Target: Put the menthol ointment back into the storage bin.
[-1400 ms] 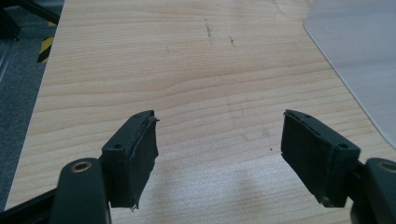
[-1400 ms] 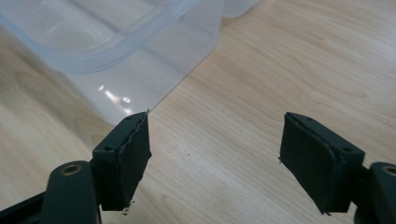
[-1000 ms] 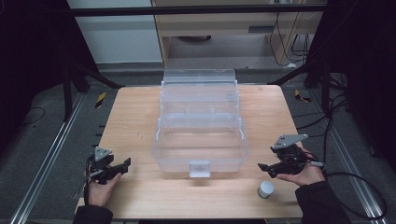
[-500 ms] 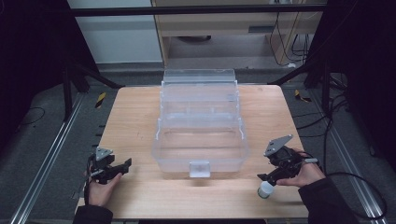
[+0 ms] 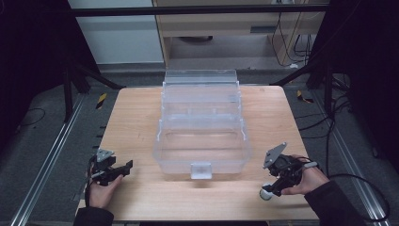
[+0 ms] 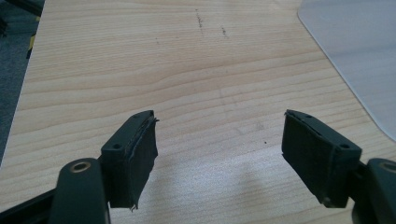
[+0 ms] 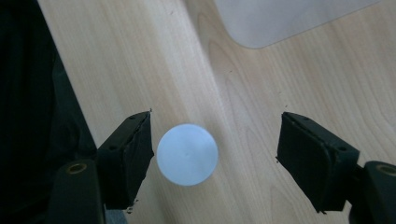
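Tongs on the right (image 7: 212,154) spread wide over the white cap (image 7: 187,154), near right on the tabletop (image 5: 141,117), nothing gripped yet; left tongs (image 6: 217,158) open, empty; clear box (image 5: 202,127) waits.

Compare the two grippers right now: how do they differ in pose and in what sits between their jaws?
The right gripper points down at the table with a white round cap between its jaws, close to one jaw; the left gripper has bare wood between its jaws. In the high view the right one tilts steeply down, while the left lies nearly level. Both are open, near the table's front edge.
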The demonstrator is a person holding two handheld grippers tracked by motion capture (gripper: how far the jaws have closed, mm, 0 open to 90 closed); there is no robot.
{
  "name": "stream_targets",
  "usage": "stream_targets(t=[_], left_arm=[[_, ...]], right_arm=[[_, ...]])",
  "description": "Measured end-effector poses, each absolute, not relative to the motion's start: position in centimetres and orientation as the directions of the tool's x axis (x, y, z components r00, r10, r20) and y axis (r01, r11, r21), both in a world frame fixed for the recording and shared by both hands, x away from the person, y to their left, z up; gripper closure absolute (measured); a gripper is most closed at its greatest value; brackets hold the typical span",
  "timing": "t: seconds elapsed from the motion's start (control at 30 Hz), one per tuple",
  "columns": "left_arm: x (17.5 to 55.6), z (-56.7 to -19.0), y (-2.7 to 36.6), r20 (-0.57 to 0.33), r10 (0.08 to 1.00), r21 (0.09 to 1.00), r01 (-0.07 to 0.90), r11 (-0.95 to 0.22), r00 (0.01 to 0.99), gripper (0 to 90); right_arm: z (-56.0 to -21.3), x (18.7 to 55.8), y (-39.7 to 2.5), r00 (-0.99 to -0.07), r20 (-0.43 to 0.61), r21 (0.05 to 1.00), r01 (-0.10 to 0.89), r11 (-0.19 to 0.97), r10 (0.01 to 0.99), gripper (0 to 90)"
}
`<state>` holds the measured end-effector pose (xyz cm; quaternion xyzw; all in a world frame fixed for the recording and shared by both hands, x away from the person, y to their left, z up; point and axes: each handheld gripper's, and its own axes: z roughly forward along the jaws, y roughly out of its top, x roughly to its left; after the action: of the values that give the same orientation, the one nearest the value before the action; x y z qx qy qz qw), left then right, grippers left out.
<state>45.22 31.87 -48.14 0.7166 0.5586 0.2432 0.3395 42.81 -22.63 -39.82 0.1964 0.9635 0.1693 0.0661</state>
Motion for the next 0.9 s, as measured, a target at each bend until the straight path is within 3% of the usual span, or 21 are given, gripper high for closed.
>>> stream_targets(t=[0.57,0.9], left_arm=[[45.2,-48.1,31.9,-0.029,0.965,0.756,0.637,-0.149,0.26,26.2],[45.3,-48.2,31.9,-0.029,0.965,0.755,0.639,-0.15,0.26,26.3]], right_arm=[[-41.4,42.0,-22.1,-0.957,-0.062,0.223,0.265,0.938,0.285,36.3],[-42.5,42.2,-21.6,-0.962,-0.05,0.178,0.256,0.95,0.269,43.2]])
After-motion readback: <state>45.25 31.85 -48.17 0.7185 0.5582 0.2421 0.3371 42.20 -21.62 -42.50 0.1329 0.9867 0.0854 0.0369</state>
